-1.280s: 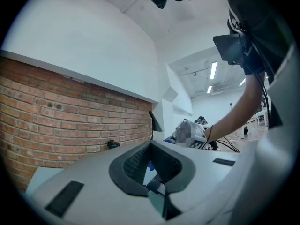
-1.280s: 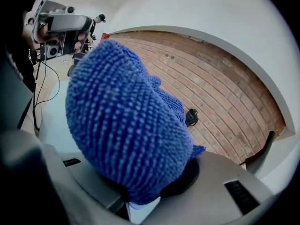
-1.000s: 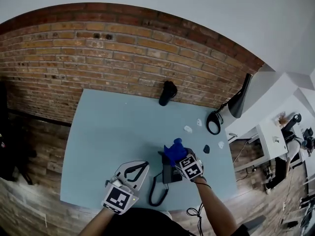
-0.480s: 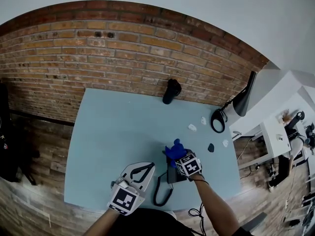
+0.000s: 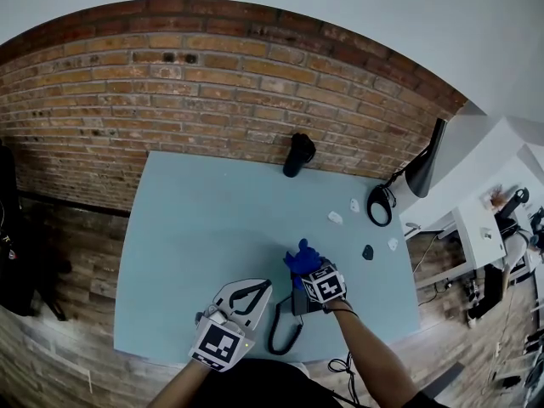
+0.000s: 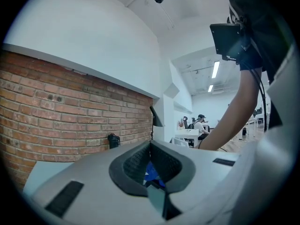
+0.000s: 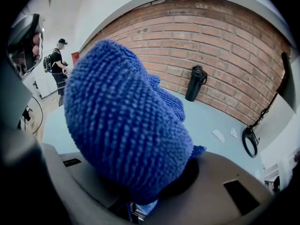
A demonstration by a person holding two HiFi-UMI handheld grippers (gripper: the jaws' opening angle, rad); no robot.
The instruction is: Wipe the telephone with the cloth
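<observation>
Telephone (image 5: 299, 303): black desk set at the near edge of the light blue table (image 5: 195, 228); its coiled cord (image 5: 283, 330) loops off its left side
Cloth (image 5: 302, 258): blue, knitted, bunched up over the far end of the telephone; whether it touches cannot be told
Right gripper (image 5: 316, 277): clenched on the cloth (image 7: 126, 121), directly above the telephone
Left gripper (image 5: 259, 289): jaw tips brought together with nothing between them, just left of the telephone and angled toward it
Black flask (image 5: 297, 154): the only container; upright, well beyond the telephone against the brick wall; lid on, contents not visible
White scraps (image 5: 336, 218): loose on the table, beyond and right of the telephone
Black cable loop (image 5: 378, 204): further right of the telephone, past the scraps
</observation>
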